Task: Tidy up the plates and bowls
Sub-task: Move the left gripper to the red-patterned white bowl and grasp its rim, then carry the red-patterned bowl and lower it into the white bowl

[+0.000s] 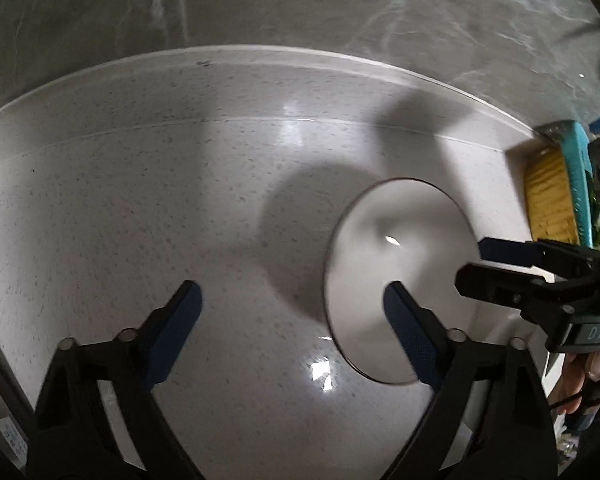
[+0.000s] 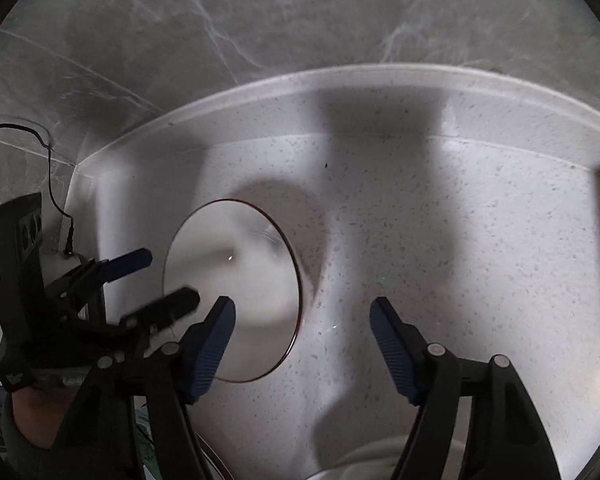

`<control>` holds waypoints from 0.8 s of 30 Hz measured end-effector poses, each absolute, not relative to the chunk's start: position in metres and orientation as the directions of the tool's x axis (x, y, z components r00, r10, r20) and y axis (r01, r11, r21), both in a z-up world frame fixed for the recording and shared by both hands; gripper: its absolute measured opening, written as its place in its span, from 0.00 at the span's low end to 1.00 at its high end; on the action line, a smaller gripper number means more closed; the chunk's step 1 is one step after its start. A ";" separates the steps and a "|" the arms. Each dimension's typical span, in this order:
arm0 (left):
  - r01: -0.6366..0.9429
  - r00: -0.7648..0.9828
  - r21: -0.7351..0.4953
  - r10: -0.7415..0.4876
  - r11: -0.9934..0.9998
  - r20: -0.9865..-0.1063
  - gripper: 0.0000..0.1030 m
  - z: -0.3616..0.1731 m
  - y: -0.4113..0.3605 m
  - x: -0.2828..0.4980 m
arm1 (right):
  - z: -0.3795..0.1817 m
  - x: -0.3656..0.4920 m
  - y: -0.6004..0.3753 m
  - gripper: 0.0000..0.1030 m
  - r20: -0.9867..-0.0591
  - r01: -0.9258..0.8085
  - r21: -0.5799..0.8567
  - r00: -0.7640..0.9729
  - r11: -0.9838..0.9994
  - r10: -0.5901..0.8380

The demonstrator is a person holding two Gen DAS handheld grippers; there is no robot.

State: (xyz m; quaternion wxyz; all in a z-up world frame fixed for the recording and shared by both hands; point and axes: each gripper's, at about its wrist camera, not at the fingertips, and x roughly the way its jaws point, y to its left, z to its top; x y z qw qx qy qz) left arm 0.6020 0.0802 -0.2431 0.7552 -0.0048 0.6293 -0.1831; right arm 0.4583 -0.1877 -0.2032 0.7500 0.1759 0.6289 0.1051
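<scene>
A white plate (image 1: 400, 232) with a thin dark rim lies on the speckled white counter (image 1: 140, 200). In the left wrist view my left gripper (image 1: 292, 300) hangs open above the counter, its right finger over the plate's lower middle and the plate's left edge between the fingers. My right gripper (image 1: 474, 264) reaches in from the right over the plate's right edge, jaws apart. In the right wrist view the plate (image 2: 236, 272) sits left of centre. There my right gripper (image 2: 302, 312) stands open with its left finger over the plate. My left gripper (image 2: 170, 278) comes in from the left.
A grey marbled wall (image 1: 300, 0) rises behind the counter's raised back edge (image 2: 380, 76). A yellow and teal object (image 1: 556, 184) stands at the counter's right end. A black cable (image 2: 52, 168) runs down the wall. Something white and rounded (image 2: 364, 460) shows at the bottom edge.
</scene>
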 end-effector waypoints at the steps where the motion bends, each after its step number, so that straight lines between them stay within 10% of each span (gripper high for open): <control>1: 0.268 0.137 -0.242 -0.286 0.932 -0.949 0.77 -0.247 0.080 0.605 | -0.207 0.459 -0.189 0.71 -0.908 0.068 0.394 0.185 0.917 0.376; 7: 0.266 0.111 -0.253 -0.291 0.930 -0.950 0.34 -0.268 0.074 0.611 | -0.220 0.462 -0.191 0.69 -0.906 0.084 0.407 0.164 0.910 0.390; 12: 0.307 0.105 -0.270 -0.314 0.913 -0.944 0.07 -0.270 0.061 0.609 | -0.225 0.467 -0.182 0.23 -0.906 0.047 0.410 0.137 0.911 0.400; 24: 0.295 0.099 -0.273 -0.313 0.916 -0.944 0.06 -0.259 0.053 0.598 | -0.218 0.463 -0.180 0.14 -0.901 0.037 0.411 0.170 0.911 0.399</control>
